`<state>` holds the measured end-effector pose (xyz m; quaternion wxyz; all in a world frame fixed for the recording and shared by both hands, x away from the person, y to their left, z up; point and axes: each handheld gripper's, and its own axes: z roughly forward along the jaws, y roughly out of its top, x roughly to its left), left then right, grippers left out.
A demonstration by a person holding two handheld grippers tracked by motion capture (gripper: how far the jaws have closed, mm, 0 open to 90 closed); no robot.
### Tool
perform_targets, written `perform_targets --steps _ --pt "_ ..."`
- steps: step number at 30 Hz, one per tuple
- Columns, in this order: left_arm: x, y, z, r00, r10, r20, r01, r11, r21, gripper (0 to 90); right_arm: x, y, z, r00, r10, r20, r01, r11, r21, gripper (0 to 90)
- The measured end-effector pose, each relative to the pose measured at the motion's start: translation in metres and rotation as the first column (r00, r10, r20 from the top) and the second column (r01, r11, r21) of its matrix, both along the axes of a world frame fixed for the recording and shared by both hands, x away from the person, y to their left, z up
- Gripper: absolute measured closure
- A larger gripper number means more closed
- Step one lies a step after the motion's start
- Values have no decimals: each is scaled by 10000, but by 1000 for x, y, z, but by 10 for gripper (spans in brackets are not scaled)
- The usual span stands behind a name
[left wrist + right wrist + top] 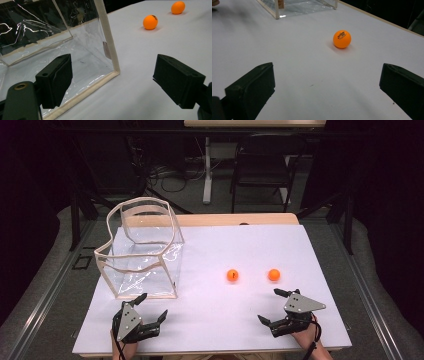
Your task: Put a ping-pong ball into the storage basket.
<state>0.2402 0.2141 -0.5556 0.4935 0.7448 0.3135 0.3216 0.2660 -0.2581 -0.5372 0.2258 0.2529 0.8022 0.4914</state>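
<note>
Found left gripper (151, 306) at lower left of high view, jaws spread wide, beside clear bag (142, 251). Found right gripper (273, 306) at lower right, jaws likewise apart, empty. Noted two orange balls (232, 275) (274, 275) right of centre on white board (240, 320).

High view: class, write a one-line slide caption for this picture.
Two open grippers, left and right, rest near a clear bag and two orange balls on a white table.

A white-topped table (210, 330) carries a clear bag (142, 252) and two orange balls (232, 275).
</note>
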Motion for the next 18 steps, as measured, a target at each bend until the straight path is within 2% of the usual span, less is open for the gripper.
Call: perform_targets --steps 11,12,18 --pt "-1 1 0 10000 39 37 -40 10000 76 156 3 8 4 9997 -3 -264 -2 9998 -206 0" --pt "-2 1 1 10000 44 79 -45 9999 107 156 6 11 5 9996 19 -274 -29 9993 -379 0" --pt "-2 1 0 10000 0 84 -1 10000 100 156 14 15 6 9990 23 -444 -45 9988 -488 0"
